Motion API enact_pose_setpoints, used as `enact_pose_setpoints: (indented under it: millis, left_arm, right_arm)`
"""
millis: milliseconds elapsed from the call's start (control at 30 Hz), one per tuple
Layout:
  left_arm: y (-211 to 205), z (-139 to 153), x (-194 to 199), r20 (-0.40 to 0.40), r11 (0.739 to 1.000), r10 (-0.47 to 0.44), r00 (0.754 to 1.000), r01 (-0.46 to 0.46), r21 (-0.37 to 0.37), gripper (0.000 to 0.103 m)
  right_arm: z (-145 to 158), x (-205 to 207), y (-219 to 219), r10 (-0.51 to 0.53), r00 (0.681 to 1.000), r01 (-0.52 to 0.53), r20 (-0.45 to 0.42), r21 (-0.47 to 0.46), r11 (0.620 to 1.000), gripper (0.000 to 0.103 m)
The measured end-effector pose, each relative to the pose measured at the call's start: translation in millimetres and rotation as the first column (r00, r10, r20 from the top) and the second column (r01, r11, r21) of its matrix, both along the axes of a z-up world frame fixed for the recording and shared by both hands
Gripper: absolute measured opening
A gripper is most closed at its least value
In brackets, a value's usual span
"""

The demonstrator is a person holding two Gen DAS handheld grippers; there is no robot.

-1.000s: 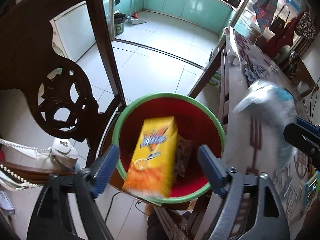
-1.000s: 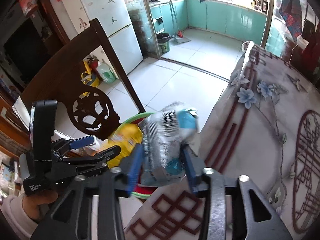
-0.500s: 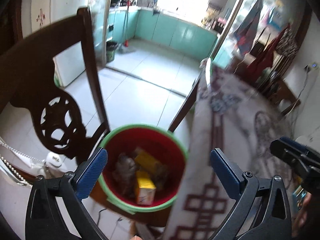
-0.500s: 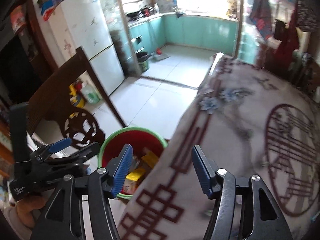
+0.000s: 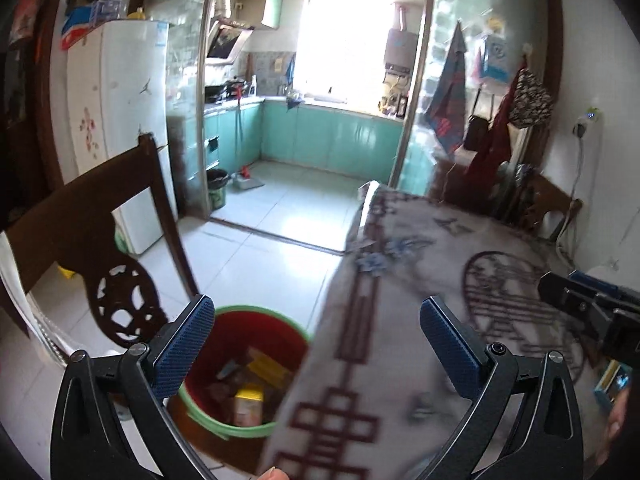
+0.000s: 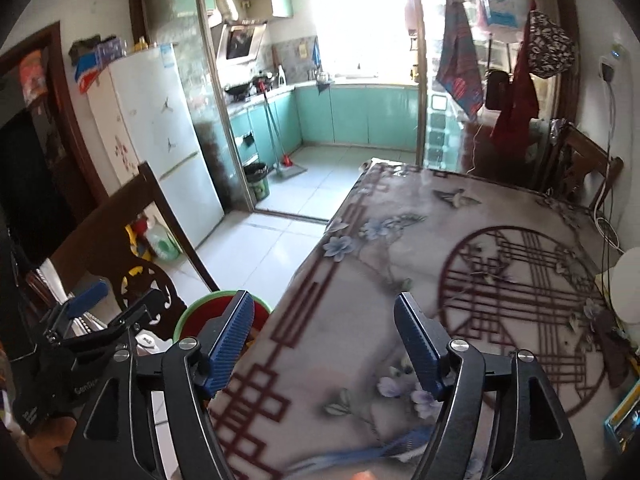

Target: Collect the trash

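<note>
Both tongs, left (image 5: 316, 344) and right (image 6: 324, 340), are gaping wide, gripping nothing. Collected trash is sitting in the red bucket (image 5: 256, 360) on the floor, beside the table (image 6: 420, 264) edge, nearer the left tongs. No loose trash is showing on the table ahead.

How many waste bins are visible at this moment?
2. A red bucket with a green rim sits on the floor beside the table, holding trash; a small dark bin stands by the kitchen doorway. Others may be hidden.
</note>
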State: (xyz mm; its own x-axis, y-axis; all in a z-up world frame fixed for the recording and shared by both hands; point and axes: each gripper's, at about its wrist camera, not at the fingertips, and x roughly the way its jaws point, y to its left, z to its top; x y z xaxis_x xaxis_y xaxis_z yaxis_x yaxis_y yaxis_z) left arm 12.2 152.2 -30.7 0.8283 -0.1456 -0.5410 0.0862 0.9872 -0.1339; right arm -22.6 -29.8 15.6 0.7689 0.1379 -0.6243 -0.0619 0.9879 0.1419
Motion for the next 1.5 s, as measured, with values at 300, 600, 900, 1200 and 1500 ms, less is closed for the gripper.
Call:
enact_pose_setpoints:
  millis: [300, 600, 900, 1200, 1500]
  left_arm:
    - [-74, 25, -32, 0.102, 0.992, 0.025, 0.994, -0.038, 0.123, 0.103]
    - [-89, 29, -41, 0.043, 0.995, 0.095, 0.995, -0.094, -0.013, 0.103]
    - [-97, 27, -47, 0.009, 0.994, 0.106, 0.994, -0.106, 0.012, 0.103]
    - [-100, 26, -46, -0.028, 0.998, 0.066, 0.997, -0.066, -0.006, 0.103]
    - [-105, 27, -48, 0.002, 0.995, 0.085, 0.996, -0.085, 0.042, 0.103]
  right_arm:
    - [20, -49, -61, -0.056, 0.995, 0.058, 0.084, -0.026, 0.998, 0.084]
    - [32, -68, -100, -0.110, 0.988, 0.116, 0.112, -0.048, 0.992, 0.084]
    - [36, -71, -115, -0.130, 0.984, 0.135, 0.119, -0.036, 0.990, 0.084]
    - [36, -70, -115, -0.130, 0.984, 0.134, 0.123, -0.032, 0.990, 0.085]
    - [36, -68, -117, -0.128, 0.985, 0.133, 0.119, -0.033, 0.991, 0.085]
